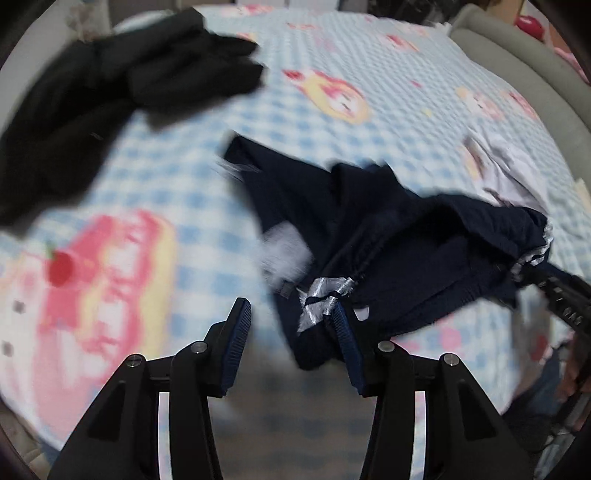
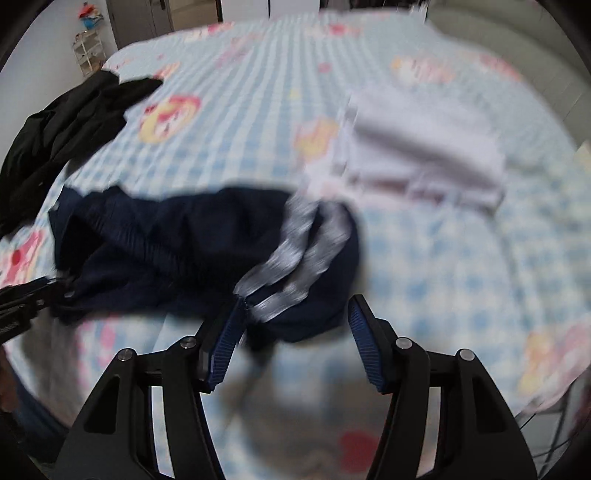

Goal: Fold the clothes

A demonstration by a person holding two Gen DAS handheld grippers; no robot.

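Both tools (image 1: 291,314) (image 2: 295,314) gape at the navy shorts' (image 1: 369,221) near edge

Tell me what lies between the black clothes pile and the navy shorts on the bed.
Only bare checked bedsheet lies between the black pile and the navy shorts, in both wrist views.

Home bedroom; cartoon-print checked bedsheet (image 2: 258,110); padded bed frame (image 1: 524,66); wardrobe doors (image 2: 147,14)
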